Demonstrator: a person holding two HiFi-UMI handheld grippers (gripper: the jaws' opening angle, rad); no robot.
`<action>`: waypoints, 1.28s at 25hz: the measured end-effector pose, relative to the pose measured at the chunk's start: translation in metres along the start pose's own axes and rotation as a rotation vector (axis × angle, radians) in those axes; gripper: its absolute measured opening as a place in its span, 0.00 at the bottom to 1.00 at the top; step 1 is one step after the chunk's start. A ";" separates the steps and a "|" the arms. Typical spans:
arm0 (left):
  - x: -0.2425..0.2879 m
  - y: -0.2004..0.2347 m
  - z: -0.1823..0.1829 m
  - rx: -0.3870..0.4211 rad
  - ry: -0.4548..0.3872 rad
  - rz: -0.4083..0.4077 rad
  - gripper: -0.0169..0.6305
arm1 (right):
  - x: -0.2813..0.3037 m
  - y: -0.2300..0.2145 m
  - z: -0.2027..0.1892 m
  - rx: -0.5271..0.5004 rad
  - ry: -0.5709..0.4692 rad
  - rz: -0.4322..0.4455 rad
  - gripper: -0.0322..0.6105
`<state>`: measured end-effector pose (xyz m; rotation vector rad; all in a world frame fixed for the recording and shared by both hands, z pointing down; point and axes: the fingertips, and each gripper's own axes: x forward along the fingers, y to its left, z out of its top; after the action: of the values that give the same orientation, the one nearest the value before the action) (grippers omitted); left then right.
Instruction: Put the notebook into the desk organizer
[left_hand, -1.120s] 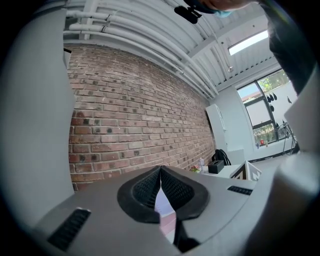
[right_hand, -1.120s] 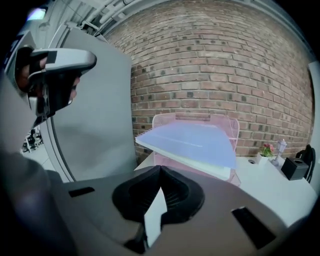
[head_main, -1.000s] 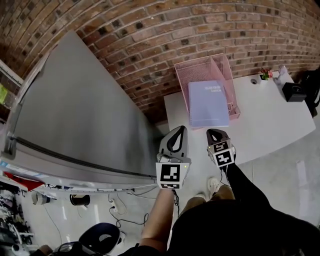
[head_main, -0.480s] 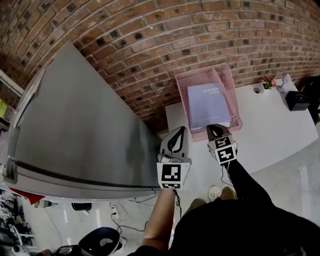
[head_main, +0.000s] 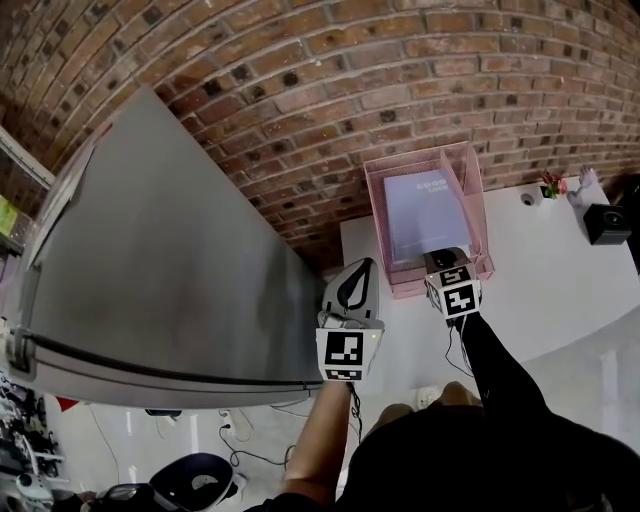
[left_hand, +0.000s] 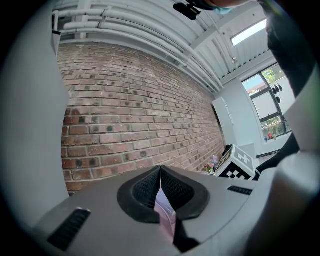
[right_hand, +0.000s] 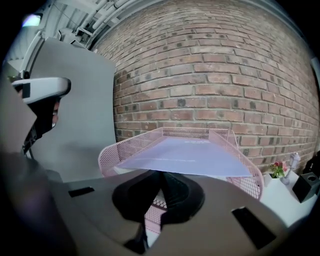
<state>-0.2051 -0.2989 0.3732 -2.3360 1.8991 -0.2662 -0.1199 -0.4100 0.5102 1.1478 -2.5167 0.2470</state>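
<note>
**Lavender notebook pinched at the mouth of the pink tray**

Black ribbed pads of the right gripper meet at their tips on the near edge of the thin lavender notebook, nipping it closed there. The wedge of space below the tips shows only pink mesh. The notebook runs forward from the tips into the pink wire-mesh desk organizer. It lies between the side walls with its near edge raised above the front lip, so it slopes rather than lying flat. In the head view most of its cover sits inside the tray, with the right gripper at the tray's open front.

The left gripper has its pads pressed together at the tips with nothing gripped. Only a pale pink sliver shows through the gap beneath. In the head view it is held to the left of the right gripper, apart from the organizer.

The organizer stands on a white table against a red brick wall. A tall grey cabinet stands to the table's left. A small black box and a tiny pot of flowers sit toward the table's far right.
</note>
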 end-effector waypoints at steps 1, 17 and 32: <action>0.002 0.001 0.000 -0.001 0.002 0.003 0.05 | 0.000 -0.002 0.001 0.004 -0.005 0.002 0.08; 0.025 -0.020 0.010 -0.060 -0.039 0.042 0.05 | -0.077 -0.015 0.035 0.012 -0.240 0.089 0.08; 0.027 -0.034 0.042 -0.039 -0.090 0.074 0.05 | -0.153 -0.055 0.111 -0.127 -0.526 -0.019 0.08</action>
<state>-0.1581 -0.3188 0.3402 -2.2545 1.9597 -0.1155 -0.0138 -0.3742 0.3488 1.3183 -2.9079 -0.2533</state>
